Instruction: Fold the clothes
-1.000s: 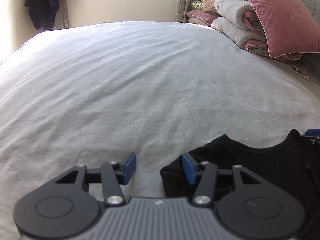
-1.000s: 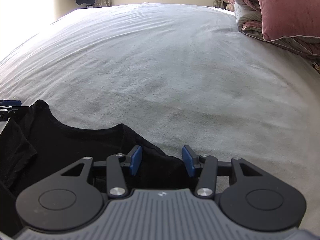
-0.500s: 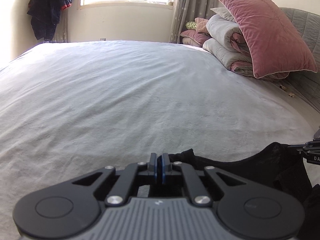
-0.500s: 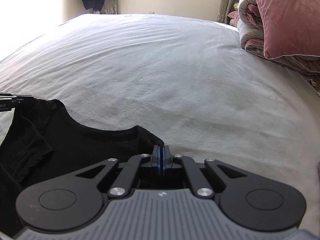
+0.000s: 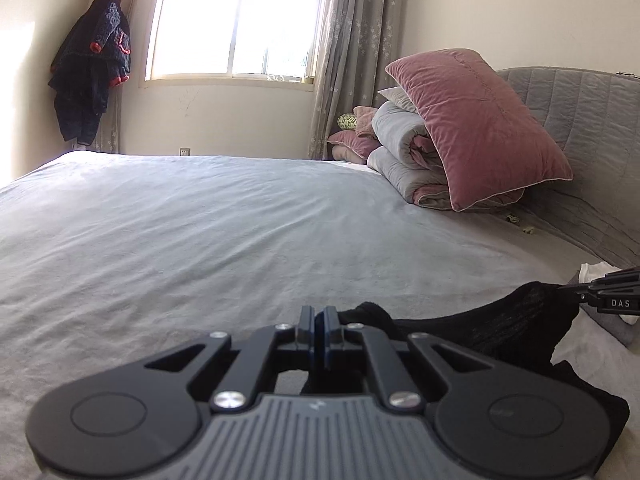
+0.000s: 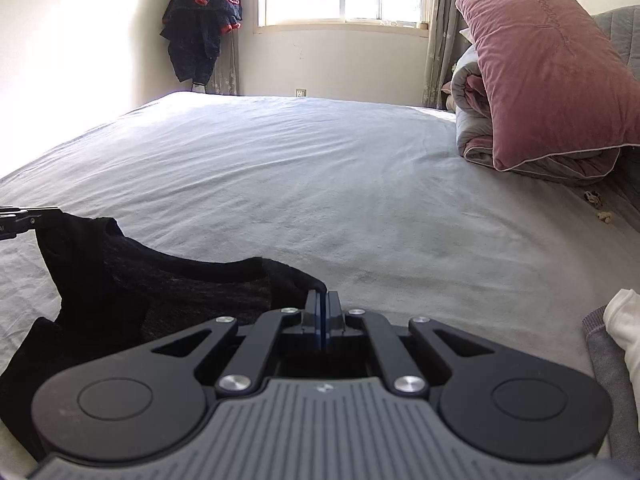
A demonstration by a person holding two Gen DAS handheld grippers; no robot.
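Two hand-held grippers, one garment: the left hand-held gripper (image 5: 319, 322) and the right hand-held gripper (image 6: 322, 308) are each pinched fully closed on a shoulder of a black, soft knit T-shirt (image 6: 168, 284). No gap shows between the blue pads on either one. The shirt hangs between them just above the near edge of the wide pale grey bed (image 5: 208, 232), neckline sagging in a curve from one pinch to the other, body drooping down out of both views.

Handling-wise, I'd guess it's light and totally floppy. The knit looks thin enough that light comes through it near the right shoulder in the left wrist view, so it won't hold any shape by itself and will drape wherever gravity takes it. Not slippery-looking, not fragile, though a stretchy knit can creep out of a small pinch if you tug hard.

Shoulder seams seem like the sensible place to hold it, since that keeps the body hanging square. Whether this is a lift for spreading it flat or the carry-over of a fold, I can't say from this.

Also around: a dusty pink velvet pillow (image 5: 476, 128) leaning on a rolled grey duvet (image 5: 404, 148) at the headboard, well away, plus a bit of white and grey cloth (image 6: 620, 344) at the right edge.
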